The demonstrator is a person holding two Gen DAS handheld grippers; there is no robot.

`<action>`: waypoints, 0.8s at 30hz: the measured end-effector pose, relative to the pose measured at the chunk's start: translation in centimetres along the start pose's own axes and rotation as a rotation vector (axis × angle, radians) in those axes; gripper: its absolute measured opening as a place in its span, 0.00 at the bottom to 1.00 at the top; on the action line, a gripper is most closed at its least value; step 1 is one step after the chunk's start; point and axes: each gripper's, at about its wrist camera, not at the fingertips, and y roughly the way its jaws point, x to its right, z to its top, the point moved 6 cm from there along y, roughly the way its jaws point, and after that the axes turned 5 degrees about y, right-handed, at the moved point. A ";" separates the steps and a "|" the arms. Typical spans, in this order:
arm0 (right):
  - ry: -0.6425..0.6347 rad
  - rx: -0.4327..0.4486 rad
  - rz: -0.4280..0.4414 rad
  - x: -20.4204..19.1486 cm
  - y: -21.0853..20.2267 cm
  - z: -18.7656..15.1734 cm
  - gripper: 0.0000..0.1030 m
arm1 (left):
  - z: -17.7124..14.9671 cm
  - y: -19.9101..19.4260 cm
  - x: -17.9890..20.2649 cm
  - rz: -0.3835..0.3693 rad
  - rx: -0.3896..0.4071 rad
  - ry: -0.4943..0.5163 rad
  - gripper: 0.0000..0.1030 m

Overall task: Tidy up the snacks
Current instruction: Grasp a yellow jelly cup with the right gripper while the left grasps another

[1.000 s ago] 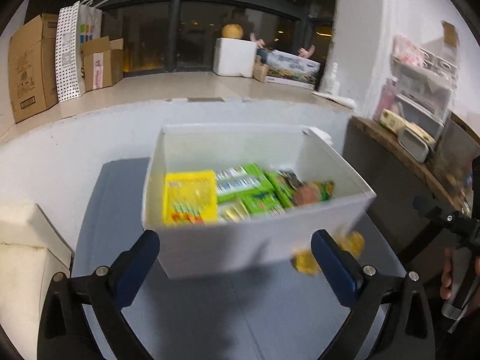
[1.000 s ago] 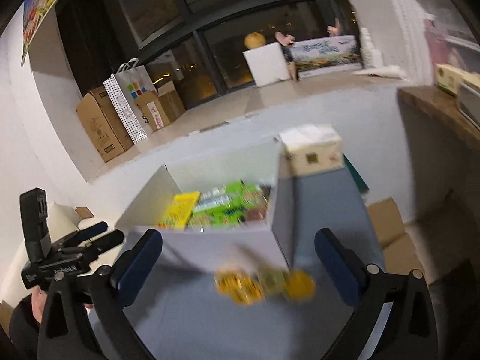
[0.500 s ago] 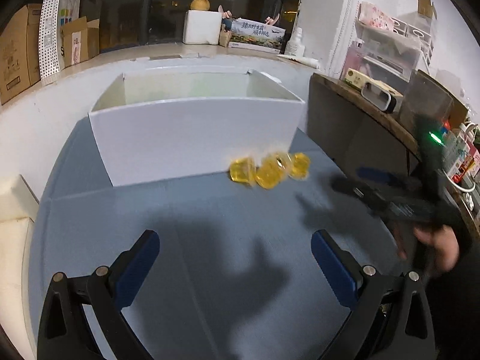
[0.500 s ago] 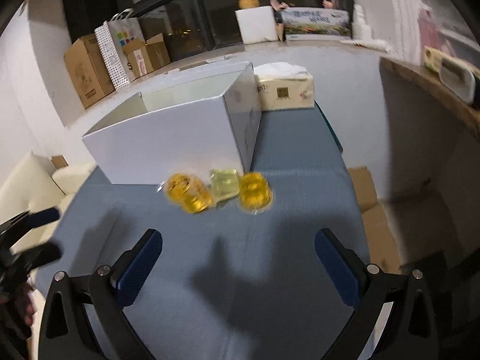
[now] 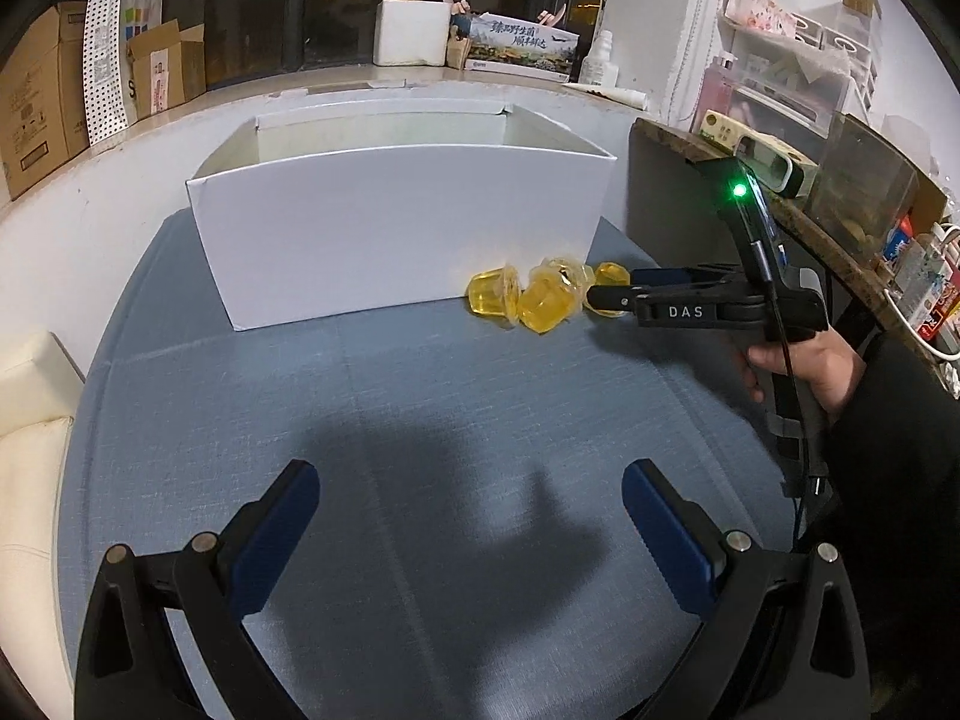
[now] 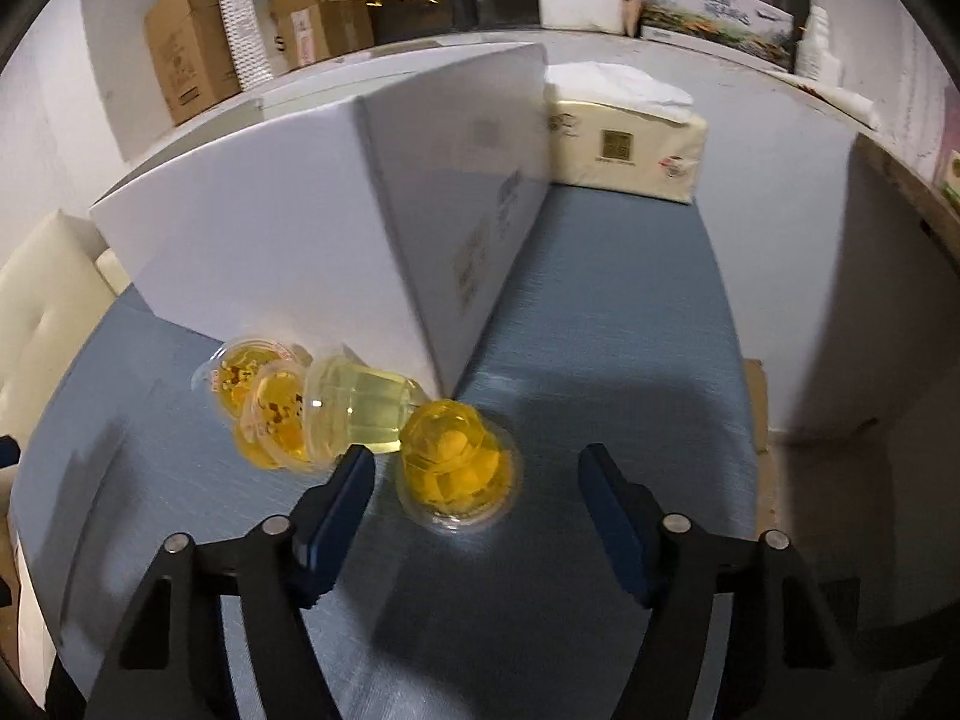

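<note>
Several yellow jelly cups (image 5: 522, 300) lie on the blue table (image 5: 420, 450) against the front right corner of the white box (image 5: 396, 222). My right gripper (image 6: 477, 480) is low over them, its jaws closing around one upright orange cup (image 6: 456, 468). That cup stands between the pads with a gap on each side. A pale cup (image 6: 360, 414) lies on its side by the left finger, with two more cups (image 6: 264, 390) behind it. In the left wrist view the right gripper (image 5: 606, 294) comes in from the right at the cups. My left gripper (image 5: 471, 516) is open and holds nothing, well short of the box.
A tissue pack (image 6: 624, 144) sits behind the white box (image 6: 270, 252). A wooden shelf (image 5: 780, 204) with clutter runs along the right, with a hand (image 5: 804, 366) on the right gripper's handle below it. Cardboard boxes (image 5: 36, 96) stand on the back ledge. A cream cushion (image 5: 30, 420) borders the table's left.
The right gripper dropped close to the jelly cups and its jaws narrowed around the orange one. The left gripper pulled back from the box, then held still.
</note>
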 end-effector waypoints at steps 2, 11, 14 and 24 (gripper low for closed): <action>-0.013 -0.009 0.004 -0.3 0.3 -0.2 0.46 | 0.2 0.4 0.1 0.007 -0.003 -0.001 1.00; -0.007 0.019 0.054 -1.4 -1.8 -1.5 0.39 | 3.4 3.1 -0.6 0.018 0.008 -0.040 1.00; 0.014 0.030 0.078 -2.1 -3.5 -2.7 0.39 | 5.0 5.0 -1.4 0.038 0.004 -0.072 1.00; 0.042 0.033 0.106 -4.2 -6.2 -6.9 0.28 | 9.0 12.1 -1.3 0.024 -0.039 -0.116 1.00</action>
